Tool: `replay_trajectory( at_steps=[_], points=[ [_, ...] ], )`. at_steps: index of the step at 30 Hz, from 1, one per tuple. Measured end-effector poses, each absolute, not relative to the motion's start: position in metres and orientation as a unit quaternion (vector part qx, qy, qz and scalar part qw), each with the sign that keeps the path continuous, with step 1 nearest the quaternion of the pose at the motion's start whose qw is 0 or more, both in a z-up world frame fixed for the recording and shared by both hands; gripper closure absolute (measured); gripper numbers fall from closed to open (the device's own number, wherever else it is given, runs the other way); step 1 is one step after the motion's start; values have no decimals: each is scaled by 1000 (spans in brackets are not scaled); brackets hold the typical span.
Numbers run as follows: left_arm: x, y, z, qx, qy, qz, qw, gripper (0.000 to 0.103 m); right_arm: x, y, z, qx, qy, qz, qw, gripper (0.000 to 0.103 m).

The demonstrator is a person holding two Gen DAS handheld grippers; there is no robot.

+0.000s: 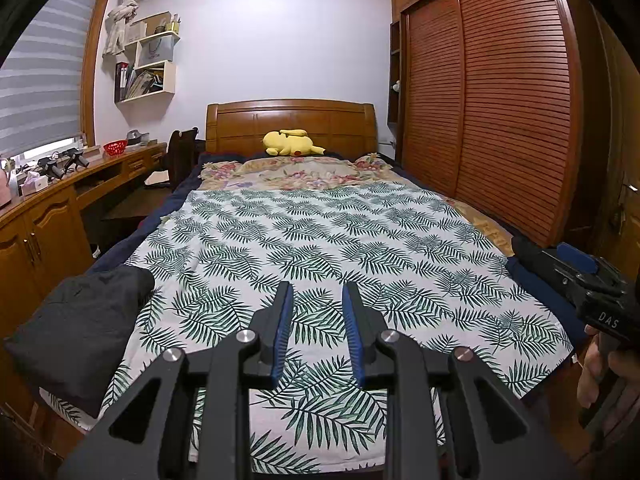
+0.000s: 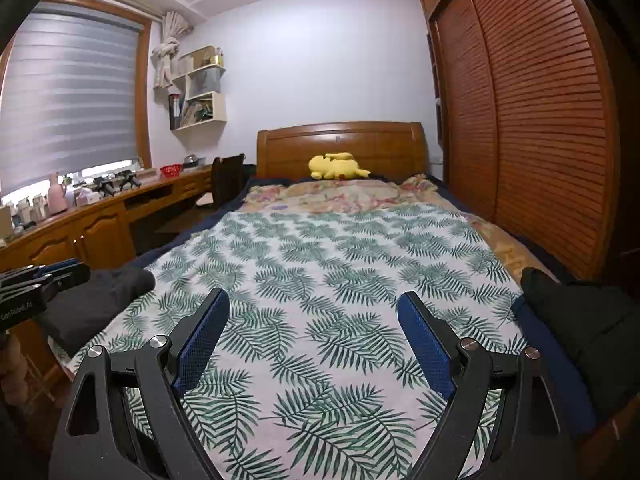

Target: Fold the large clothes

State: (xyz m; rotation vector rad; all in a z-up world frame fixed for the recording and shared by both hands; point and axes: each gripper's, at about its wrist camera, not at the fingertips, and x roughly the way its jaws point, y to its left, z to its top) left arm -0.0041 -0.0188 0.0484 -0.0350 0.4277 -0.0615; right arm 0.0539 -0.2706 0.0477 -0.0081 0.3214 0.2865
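A dark grey folded garment (image 1: pixel 76 328) lies on the bed's near left corner; it also shows in the right wrist view (image 2: pixel 96 300). A black bulky garment (image 2: pixel 592 320) lies on the near right edge of the bed; part of it shows in the left wrist view (image 1: pixel 528 250). My left gripper (image 1: pixel 317 292) hovers above the leaf-print sheet (image 1: pixel 320 240), jaws a little apart and empty. My right gripper (image 2: pixel 314 304) is wide open and empty above the same sheet (image 2: pixel 340 272). Each gripper shows at the other view's edge.
A yellow plush toy (image 1: pixel 292 143) lies by the wooden headboard (image 1: pixel 292 120). A floral quilt (image 1: pixel 296 170) covers the bed's far end. A wooden desk (image 1: pixel 60 200) with clutter runs along the left. A slatted wardrobe (image 1: pixel 492 100) stands on the right.
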Motion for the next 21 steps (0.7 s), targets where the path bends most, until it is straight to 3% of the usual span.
replay_trajectory(
  at_steps=[21],
  points=[
    [-4,-21,48,-17,212,-31,977,78,54,-270,48,-5,159,142,977,15]
  ],
)
